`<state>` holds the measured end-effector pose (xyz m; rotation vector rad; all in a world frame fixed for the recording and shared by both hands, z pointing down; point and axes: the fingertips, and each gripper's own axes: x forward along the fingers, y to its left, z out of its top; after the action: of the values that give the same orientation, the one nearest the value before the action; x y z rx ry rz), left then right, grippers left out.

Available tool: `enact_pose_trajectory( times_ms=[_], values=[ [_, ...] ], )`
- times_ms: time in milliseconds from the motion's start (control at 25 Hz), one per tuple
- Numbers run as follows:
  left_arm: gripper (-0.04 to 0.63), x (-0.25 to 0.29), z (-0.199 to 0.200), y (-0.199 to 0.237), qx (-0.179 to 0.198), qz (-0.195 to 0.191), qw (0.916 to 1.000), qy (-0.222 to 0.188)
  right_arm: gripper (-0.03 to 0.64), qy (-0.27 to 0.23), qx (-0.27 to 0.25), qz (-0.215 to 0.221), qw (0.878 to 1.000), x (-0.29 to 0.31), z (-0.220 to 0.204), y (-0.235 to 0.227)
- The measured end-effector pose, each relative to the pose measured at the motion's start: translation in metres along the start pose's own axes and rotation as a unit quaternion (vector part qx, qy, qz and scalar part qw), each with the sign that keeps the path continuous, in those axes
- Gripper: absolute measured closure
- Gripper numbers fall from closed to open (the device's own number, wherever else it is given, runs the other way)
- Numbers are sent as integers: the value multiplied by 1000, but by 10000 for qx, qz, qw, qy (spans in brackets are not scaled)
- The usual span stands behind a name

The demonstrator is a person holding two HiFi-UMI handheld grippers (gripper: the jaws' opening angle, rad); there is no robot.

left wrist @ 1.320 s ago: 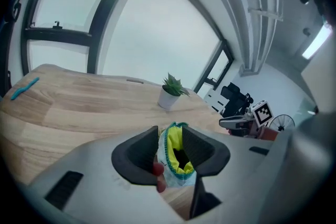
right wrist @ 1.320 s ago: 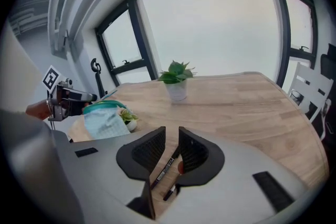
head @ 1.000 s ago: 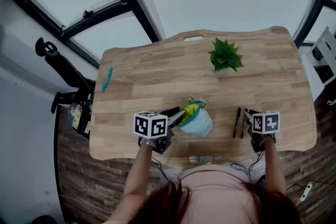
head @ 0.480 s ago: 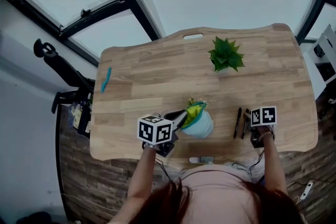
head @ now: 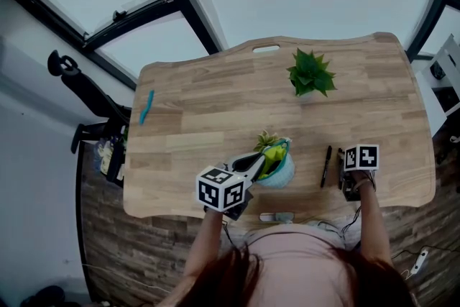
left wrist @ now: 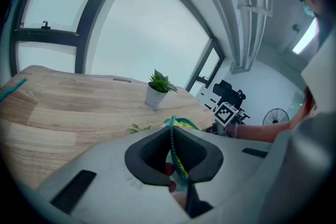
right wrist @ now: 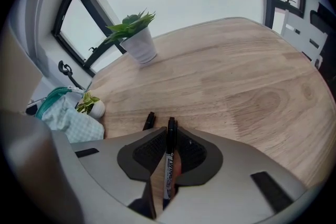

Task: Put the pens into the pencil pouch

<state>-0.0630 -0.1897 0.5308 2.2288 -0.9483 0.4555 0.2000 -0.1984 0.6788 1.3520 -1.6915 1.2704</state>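
Slip risk, both grips.
Left gripper [left wrist: 174, 136] just pinching shut on the pouch [head: 282, 170] rim, right gripper [right wrist: 169, 139] just closing on a pen [right wrist: 169, 170]; I'm fearing either sliding free.

Overhead view plus two low gripper views.
The table [head: 215, 104] is looked down on steeply from the head camera. The left gripper view is aimed low across the tabletop toward the potted plant [left wrist: 156, 93]; the right gripper view is tilted closer to the wood. Plant and pencil pouch [right wrist: 65, 113] are shared by all three, the pouch seemingly just a zipper edge in the left one.
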Motion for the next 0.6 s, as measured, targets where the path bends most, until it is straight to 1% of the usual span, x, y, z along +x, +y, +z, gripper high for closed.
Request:
enact_pose_trajectory(
  times_ms=[160, 320, 440, 600],
  values=[
    [581, -1, -2, -3, -131, -4, 9998, -150, 563, -196, 79, 68, 9998, -7, -2, 2],
    [581, -3, -2, -6, -245, 29, 9992, -298, 563, -678, 271, 208, 9971, -24, 12, 7],
    [581, -4, -1, -9, -304, 48, 9987, -415, 563, -1091, 508, 441, 9918, -42, 26, 15],
    [581, -5, -1, -10, -314, 84, 9982, -496, 563, -1625, 719, 869, 9802, -66, 46, 34]
  ],
)
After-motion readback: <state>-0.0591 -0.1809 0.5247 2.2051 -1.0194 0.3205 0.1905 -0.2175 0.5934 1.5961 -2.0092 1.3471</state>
